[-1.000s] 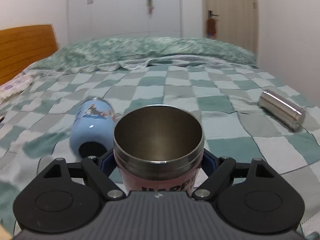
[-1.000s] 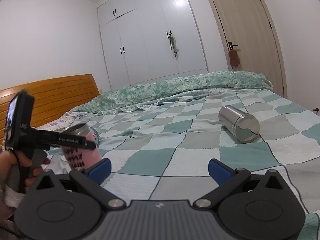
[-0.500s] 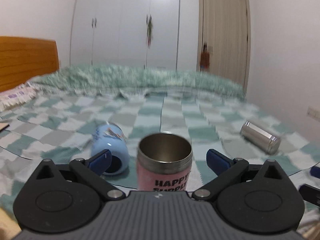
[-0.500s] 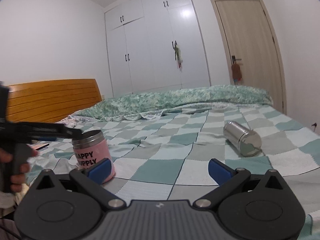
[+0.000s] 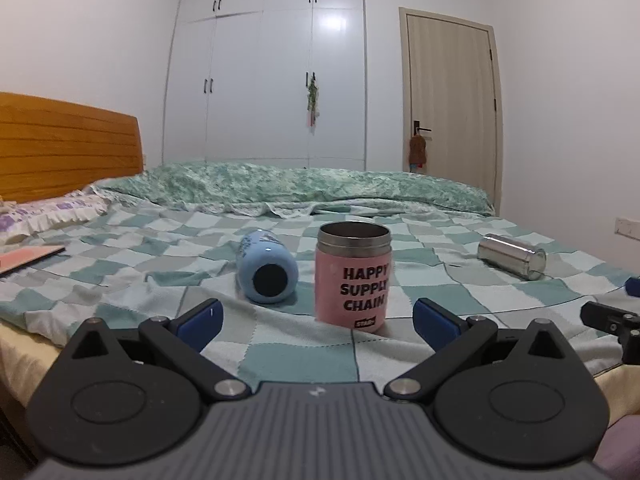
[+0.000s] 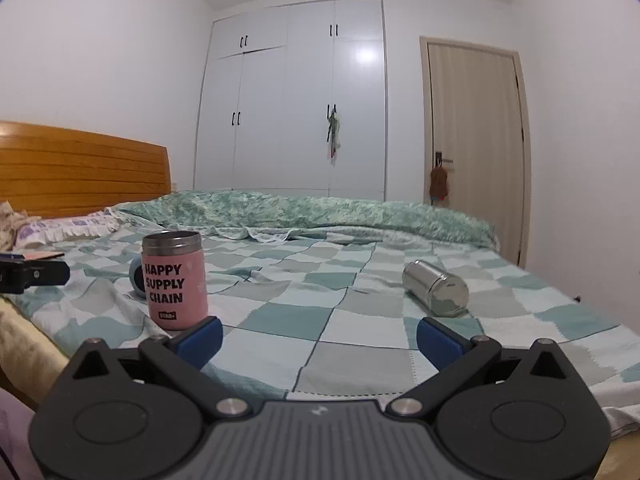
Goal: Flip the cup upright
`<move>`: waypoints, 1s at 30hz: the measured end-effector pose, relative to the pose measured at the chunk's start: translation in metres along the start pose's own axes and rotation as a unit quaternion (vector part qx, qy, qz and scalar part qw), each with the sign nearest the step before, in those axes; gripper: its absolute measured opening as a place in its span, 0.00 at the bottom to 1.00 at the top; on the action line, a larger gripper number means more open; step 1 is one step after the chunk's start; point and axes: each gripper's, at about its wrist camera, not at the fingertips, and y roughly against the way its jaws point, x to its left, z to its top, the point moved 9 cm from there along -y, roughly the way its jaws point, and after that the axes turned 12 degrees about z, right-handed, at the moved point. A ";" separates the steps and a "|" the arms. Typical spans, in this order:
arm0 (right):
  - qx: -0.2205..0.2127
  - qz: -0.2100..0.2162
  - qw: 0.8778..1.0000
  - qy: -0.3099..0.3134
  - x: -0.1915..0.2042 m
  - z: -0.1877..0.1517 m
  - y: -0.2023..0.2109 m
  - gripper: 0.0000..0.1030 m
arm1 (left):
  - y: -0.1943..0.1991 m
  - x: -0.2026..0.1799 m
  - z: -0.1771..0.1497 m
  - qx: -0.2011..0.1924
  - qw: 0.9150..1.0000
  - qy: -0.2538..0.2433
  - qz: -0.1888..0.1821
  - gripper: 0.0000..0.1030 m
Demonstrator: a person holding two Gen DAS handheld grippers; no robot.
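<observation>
- Broadly, a bed with a green-and-white checked quilt (image 5: pixel 280 344) fills both views, with an orange wooden headboard (image 5: pixel 68 148) at the left and a rumpled green floral duvet (image 6: pixel 320 210) across the far side.
- Behind it stand white wardrobe doors (image 5: pixel 272 80) and a beige room door (image 6: pixel 476 140) with something brown hanging from its handle.
- Next, the left gripper (image 5: pixel 316 318) sits low at the near edge of the quilt, its blue-padded jaws spread wide with nothing between them; the pink cup stands apart, beyond the tips.
- Likewise the right gripper (image 6: pixel 318 338) has its jaws spread wide and empty, over bare quilt.
- Upright on the quilt is the pink cup (image 5: pixel 353 276), steel rim and open mouth up, lettered "HAPPY SUPPLY CHAIN"; the right wrist view shows it at the left (image 6: pixel 175 280), just beyond the left fingertip.
- Just beside it, on its left, a light blue bottle (image 5: pixel 266 266) lies on its side, dark end toward the camera.
- Well apart to the right, a steel cup (image 6: pixel 436 288) also lies on its side.
- Far left, a flat pink-covered item (image 5: pixel 28 258) rests on the quilt.
</observation>
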 end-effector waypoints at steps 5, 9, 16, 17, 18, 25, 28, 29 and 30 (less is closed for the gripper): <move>-0.010 -0.013 1.000 0.016 0.003 -0.004 0.006 1.00 | 0.008 0.004 0.000 -0.025 1.000 0.000 0.003 1.00; -0.020 -0.019 1.000 0.013 0.001 -0.004 0.010 1.00 | 0.011 0.004 -0.001 -0.034 0.999 0.001 0.004 1.00; -0.032 -0.033 0.999 0.014 -0.003 -0.004 0.017 1.00 | 0.015 0.004 -0.001 -0.047 0.999 -0.004 0.011 1.00; -0.033 -0.034 0.999 0.014 -0.003 -0.004 0.018 1.00 | 0.015 0.004 -0.001 -0.047 0.999 -0.004 0.011 1.00; -0.034 -0.035 0.999 0.013 -0.004 -0.004 0.019 1.00 | 0.016 0.004 -0.001 -0.047 0.999 -0.002 0.011 1.00; -0.041 -0.037 0.998 0.008 -0.009 -0.004 0.024 1.00 | 0.019 -0.001 -0.001 -0.051 0.999 -0.003 0.010 1.00; -0.044 -0.038 0.998 0.007 -0.009 -0.003 0.026 1.00 | 0.017 0.000 0.000 -0.050 0.999 -0.004 0.009 1.00; -0.045 -0.038 0.998 0.008 -0.009 -0.003 0.026 1.00 | 0.017 0.000 0.000 -0.050 0.999 -0.003 0.009 1.00; -0.045 -0.038 0.998 0.008 -0.010 -0.003 0.026 1.00 | 0.017 0.000 0.000 -0.051 0.999 -0.004 0.009 1.00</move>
